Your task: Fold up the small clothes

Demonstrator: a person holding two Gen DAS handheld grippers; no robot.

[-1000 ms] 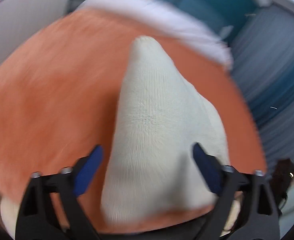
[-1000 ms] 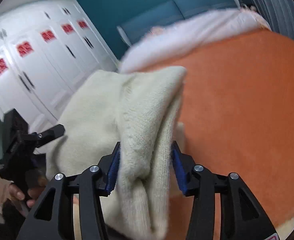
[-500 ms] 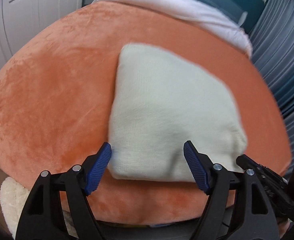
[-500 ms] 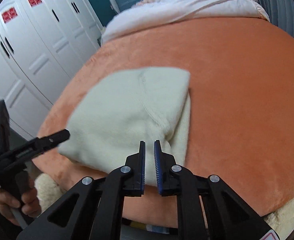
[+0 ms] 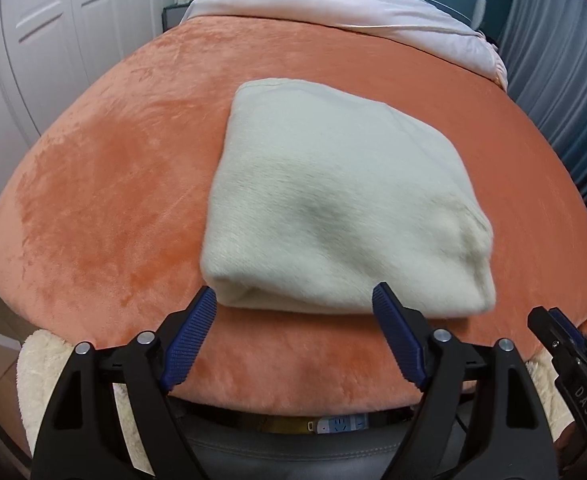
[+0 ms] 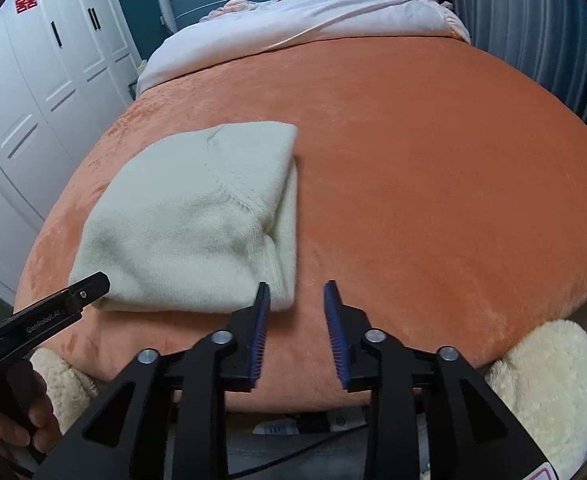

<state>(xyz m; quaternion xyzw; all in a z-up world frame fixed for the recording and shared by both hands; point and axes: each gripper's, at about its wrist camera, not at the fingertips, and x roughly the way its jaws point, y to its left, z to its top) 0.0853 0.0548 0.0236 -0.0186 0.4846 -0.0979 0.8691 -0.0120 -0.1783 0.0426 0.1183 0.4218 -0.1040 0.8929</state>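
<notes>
The cream knit garment (image 5: 333, 208) lies folded into a thick square on the orange plush blanket (image 5: 105, 184) covering the bed, and neither tool has a grip on it. The left gripper (image 5: 295, 300) hovers at the garment's near edge; its jaws have just been opening and stand wide, the blue pads flanking the front fold without pressing it. In the right wrist view the garment sits toward nine o'clock from the frame's centre, while the right gripper (image 6: 295, 300) hangs just off its near right corner. Those jaws have just been opening too, standing moderately apart over bare blanket, nothing between them. At twelve o'clock a white duvet (image 6: 293, 24) bunches near the headboard. At seven o'clock a hand (image 6: 17, 420) grasps the left tool's handle.
</notes>
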